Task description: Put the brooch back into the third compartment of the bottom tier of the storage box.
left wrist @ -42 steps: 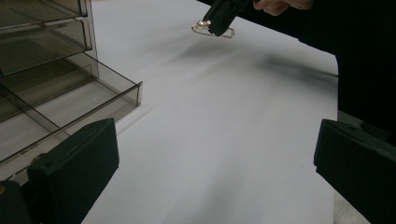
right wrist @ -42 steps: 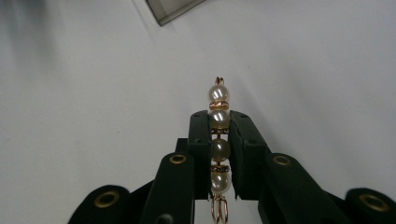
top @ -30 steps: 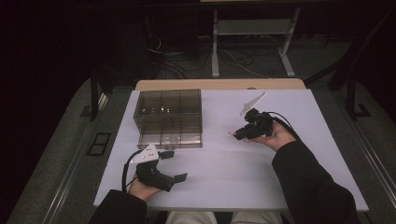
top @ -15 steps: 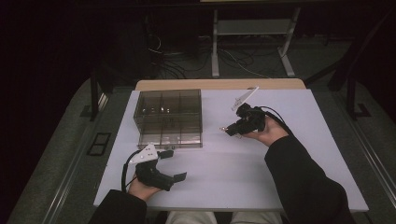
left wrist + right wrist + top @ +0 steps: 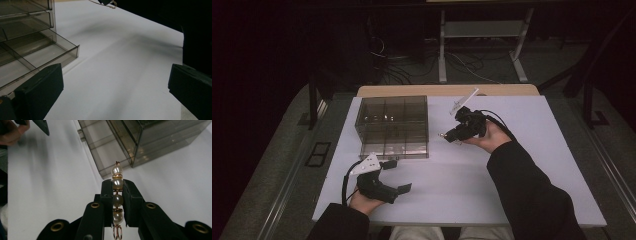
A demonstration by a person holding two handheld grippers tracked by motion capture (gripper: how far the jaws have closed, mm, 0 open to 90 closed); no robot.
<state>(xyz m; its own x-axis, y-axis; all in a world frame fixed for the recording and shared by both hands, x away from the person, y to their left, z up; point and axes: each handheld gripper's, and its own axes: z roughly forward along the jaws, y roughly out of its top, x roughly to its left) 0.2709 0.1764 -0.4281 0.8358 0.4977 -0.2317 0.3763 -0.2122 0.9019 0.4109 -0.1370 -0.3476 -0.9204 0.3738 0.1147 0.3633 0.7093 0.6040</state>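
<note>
Table (image 5: 522, 165): white top, my forearms came in from the near edge. Right arm (image 5: 532, 190) ran long, sleeve angled up and leftward across the right half of the table, hand raised off the surface with the palm turned up under the tool. Left arm short, hand resting near the front edge, at the near left.

Smoked clear box (image 5: 393, 126): divided into compartments, sat at the far left of the table. From the right gripper view one drawer (image 5: 105, 147) stood pulled out from its stack. In the left gripper view a drawer tray (image 5: 37, 53) jutted toward me, just beside the left jaw.

Left gripper (image 5: 398, 176): lay level by the box's near corner, jaws spread wide, nothing between them, bare table ahead.

Right gripper (image 5: 447, 135): held above the table just right of the box, tips aimed left toward it. Jaws closed tight on the pearl strand (image 5: 117, 192).

Pearl strand: a short row of pearls with gold spacers, pinched between the pads. Long axis ran along the jaws. The top pearl and a small gold loop stuck out past the tips, pointing toward the open drawer; a gold link hung out at the rear end. In the high view it showed as a pale speck at the tips, clear of the table and apart from the box.
</note>
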